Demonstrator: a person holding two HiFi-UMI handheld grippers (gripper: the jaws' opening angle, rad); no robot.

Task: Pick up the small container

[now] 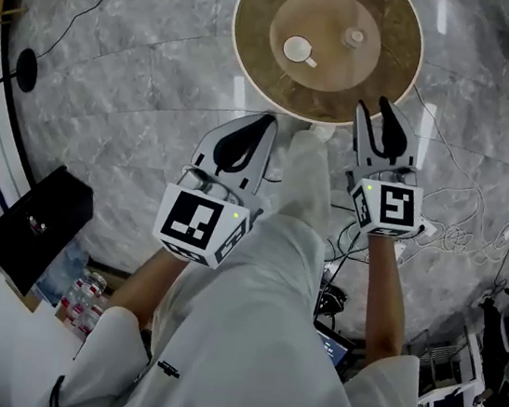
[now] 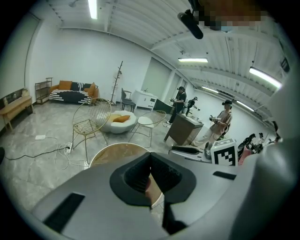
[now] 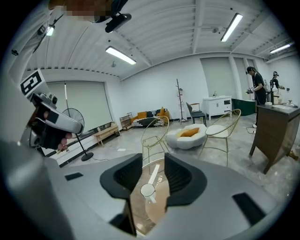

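A round wooden table stands ahead of me. On it sit a small white cup-like container and, to its right, a small pale lidded jar. My right gripper hangs over the table's near edge, open, with nothing between its fingers. In the right gripper view the white container shows on the table through the gap of the right gripper, still some way off. My left gripper is short of the table's edge; in the left gripper view the left gripper has its tips together, holding nothing.
Cables lie on the grey marble floor to the right of the table. A black box and several bottles sit at the lower left. Wire chairs and a white pouf stand beyond the table. People stand by a cabinet.
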